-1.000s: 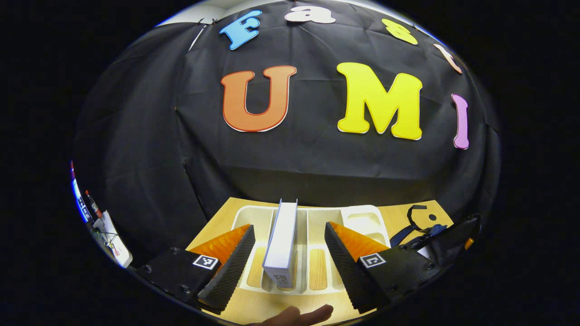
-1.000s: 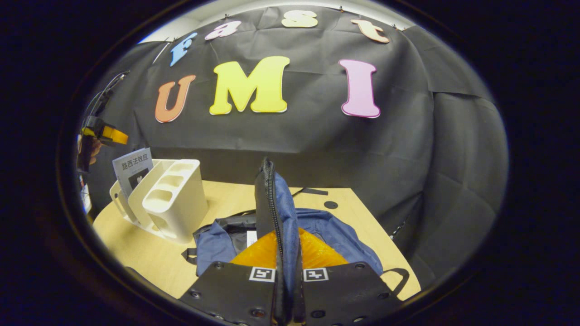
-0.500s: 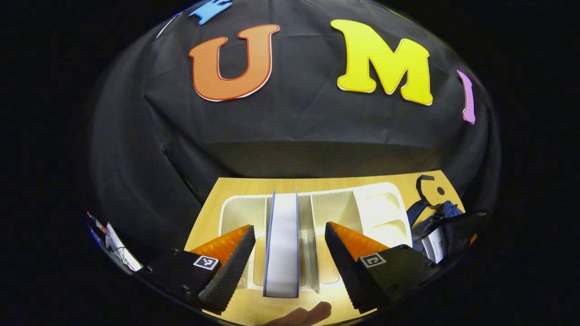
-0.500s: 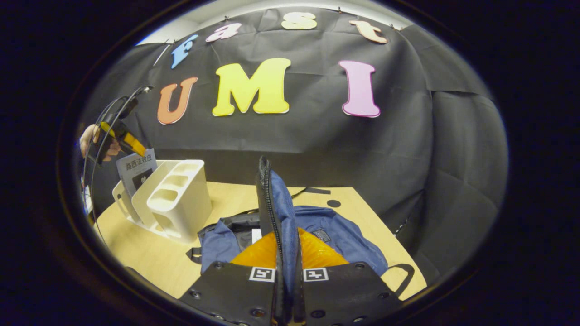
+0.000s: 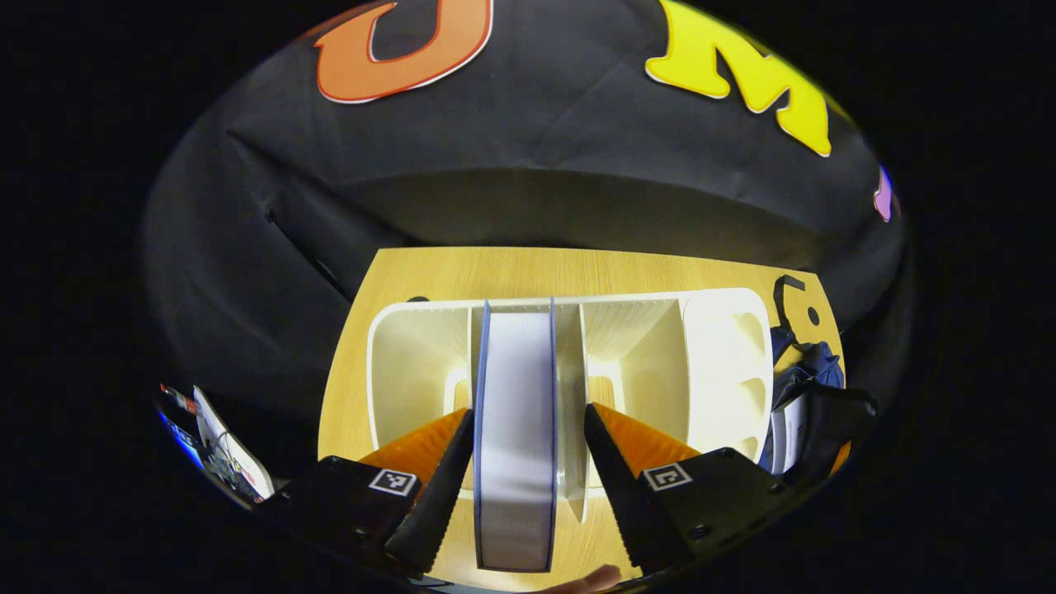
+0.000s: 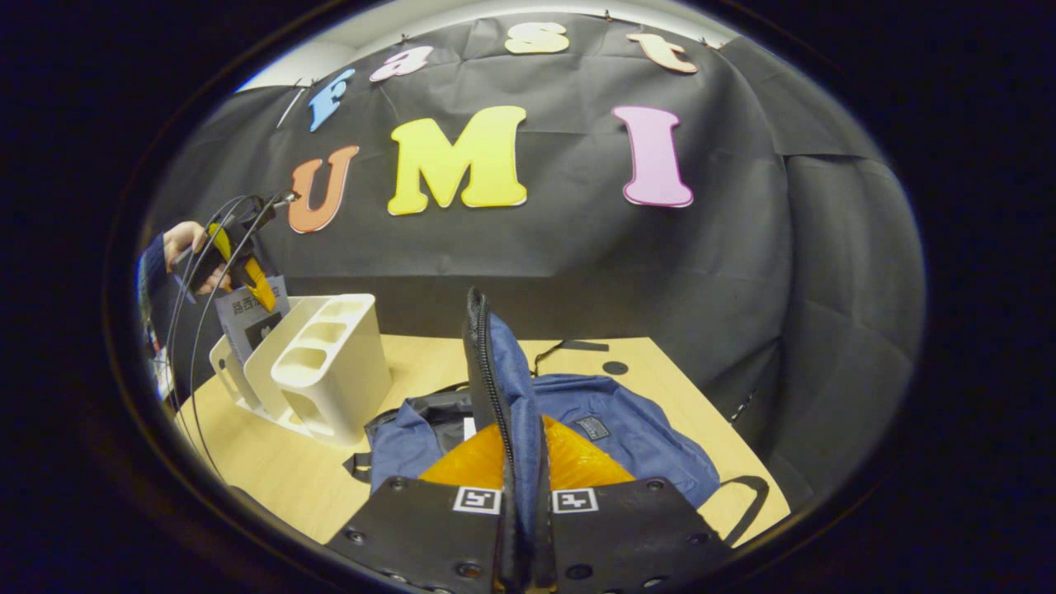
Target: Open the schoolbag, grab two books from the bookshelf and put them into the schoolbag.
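Observation:
A white-paged book (image 5: 516, 429) stands upright in the middle slot of the white bookshelf (image 5: 412, 363). My left gripper (image 5: 528, 410) is open above it, one finger on each side of the book with small gaps. My right gripper (image 6: 521, 462) is shut on the zippered flap (image 6: 493, 379) of the blue schoolbag (image 6: 627, 429), holding the flap upright. In the right gripper view the bookshelf (image 6: 330, 363) stands to the left of the bag, with the book (image 6: 247, 318) in it and the left gripper (image 6: 239, 268) just above, held by a hand (image 6: 181, 239).
The wooden table (image 6: 272, 462) carries the shelf and the bag side by side. Edge of the schoolbag (image 5: 804, 371) lies just right of the shelf in the left gripper view. A bag strap (image 6: 569, 348) trails toward the back wall.
My left gripper has come down and tilted over the shelf, so its fingers now straddle the book. The right gripper keeps the flap raised, almost unmoved.

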